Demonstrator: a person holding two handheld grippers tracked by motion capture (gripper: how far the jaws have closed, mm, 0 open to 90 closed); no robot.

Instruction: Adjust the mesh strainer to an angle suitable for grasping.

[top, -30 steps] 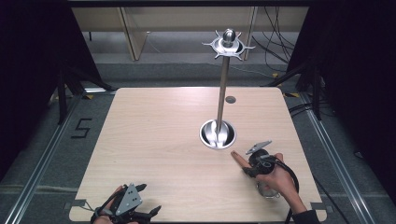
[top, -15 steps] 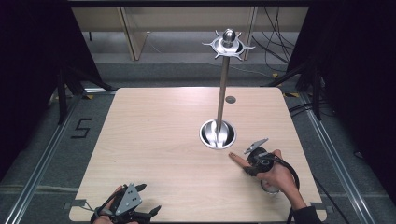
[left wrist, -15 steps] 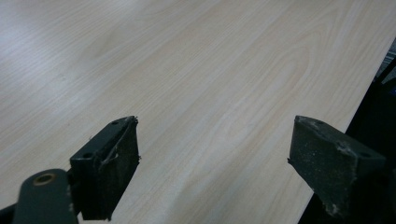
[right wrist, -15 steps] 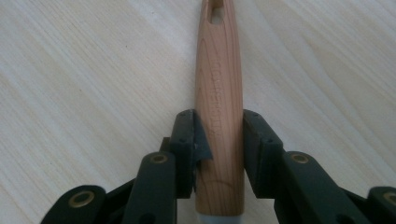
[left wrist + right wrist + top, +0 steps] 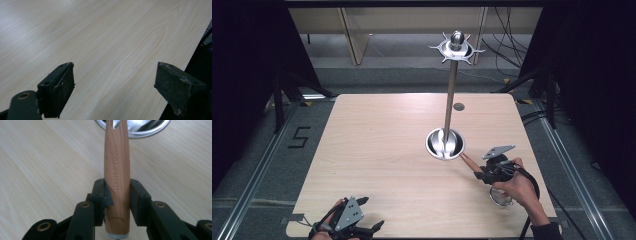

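The wooden handle [image 5: 117, 170] belongs to a kitchen tool, and the right gripper [image 5: 117, 202] has its jaws closed tight on both sides of it. The jaws have just been closing, and now the handle sits between them with no gap. In the high view the handle's tip [image 5: 467, 159] pokes out toward the stand's round base [image 5: 445, 143] and ends just beside its rim. Under the hand [image 5: 514, 186] there is a shiny round part [image 5: 501, 199], maybe the head of the tool, but it is too hidden to be sure. The stand has a tall thin pole [image 5: 451, 100] with a ring of little hooks [image 5: 456, 47] at the top. It looks like the tool is meant to hang up there, so the step now is to lift it. To do that well, keep the squeeze firm so the smooth wood does not slip, lift straight up first, and stay clear of the base and pole so the stand does not tip. The handle's end has a notch, and that part should go up to a hook. The left gripper [image 5: 343, 222] rests at the near edge of the worktop [image 5: 377, 135], well apart from the tool, with its jaws wide open and nothing in them.
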